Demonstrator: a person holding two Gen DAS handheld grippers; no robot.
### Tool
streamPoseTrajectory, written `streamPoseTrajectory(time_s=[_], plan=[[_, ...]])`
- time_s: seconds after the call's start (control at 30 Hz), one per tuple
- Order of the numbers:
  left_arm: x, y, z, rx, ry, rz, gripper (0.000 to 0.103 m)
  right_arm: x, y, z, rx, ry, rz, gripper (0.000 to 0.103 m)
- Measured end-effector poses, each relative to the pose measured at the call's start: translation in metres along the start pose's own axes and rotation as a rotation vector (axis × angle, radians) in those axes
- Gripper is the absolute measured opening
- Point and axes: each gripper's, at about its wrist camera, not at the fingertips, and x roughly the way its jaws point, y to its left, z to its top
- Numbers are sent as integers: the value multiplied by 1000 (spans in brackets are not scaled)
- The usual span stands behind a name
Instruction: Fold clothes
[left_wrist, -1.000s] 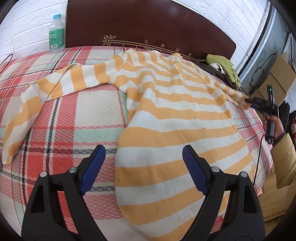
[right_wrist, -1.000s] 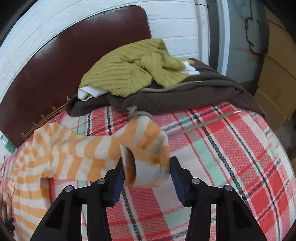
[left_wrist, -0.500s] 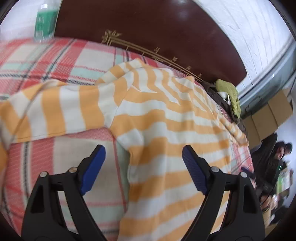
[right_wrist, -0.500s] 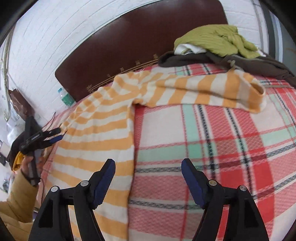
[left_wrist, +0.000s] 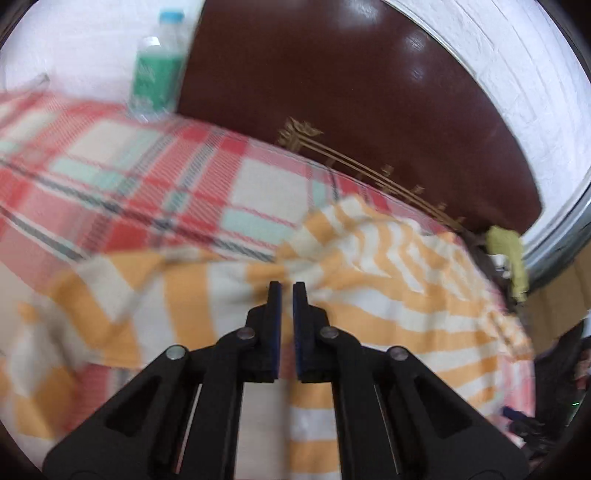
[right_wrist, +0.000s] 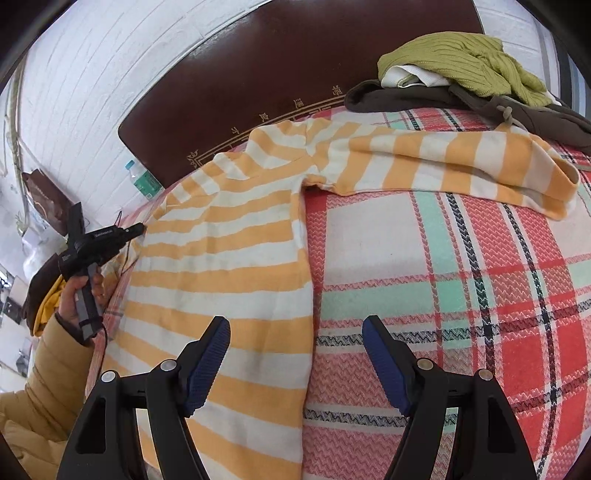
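Note:
An orange-and-white striped sweater (right_wrist: 229, 254) lies spread flat on the plaid bedspread (right_wrist: 480, 280), one sleeve (right_wrist: 443, 162) stretched toward the clothes pile. In the left wrist view the sweater (left_wrist: 388, 302) is blurred. My left gripper (left_wrist: 287, 286) has its jaws nearly together at the sweater's shoulder, where the sleeve joins the body; whether cloth is pinched between them cannot be told. It also shows in the right wrist view (right_wrist: 142, 229), at the sweater's far shoulder. My right gripper (right_wrist: 295, 332) is open and empty, above the sweater's side edge.
A pile with an olive knit (right_wrist: 454, 62) and a dark brown garment (right_wrist: 443, 99) lies by the dark headboard (right_wrist: 295, 70). A green-labelled water bottle (left_wrist: 157, 79) stands at the bed's far corner. Cardboard boxes (left_wrist: 569, 291) stand beside the bed.
My left gripper moved in to the sweater's shoulder and closed from wide open to nearly shut. My right gripper let go of the sleeve cuff, opened, and drew back over the sweater's side edge.

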Motion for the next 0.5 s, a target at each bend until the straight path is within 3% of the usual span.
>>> streamPoseTrajectory(time_s=[0.03, 0.07, 0.13, 0.3, 0.5], plan=[[-1, 4, -1, -10, 32, -34, 21, 1, 0, 0, 0, 4, -1, 76], [-3, 7, -3, -19, 59, -66, 45, 3, -1, -2, 0, 10, -5, 76], [-17, 11, -17, 2, 70, -111, 70, 4, -2, -6, 3, 23, -2, 76], [-54, 9, -74, 92, 160, -222, 79, -2, -3, -20, -8, 44, 41, 76], [-85, 4, -131, 146, 241, -250, 84, -14, 6, -42, -61, 73, 67, 78]])
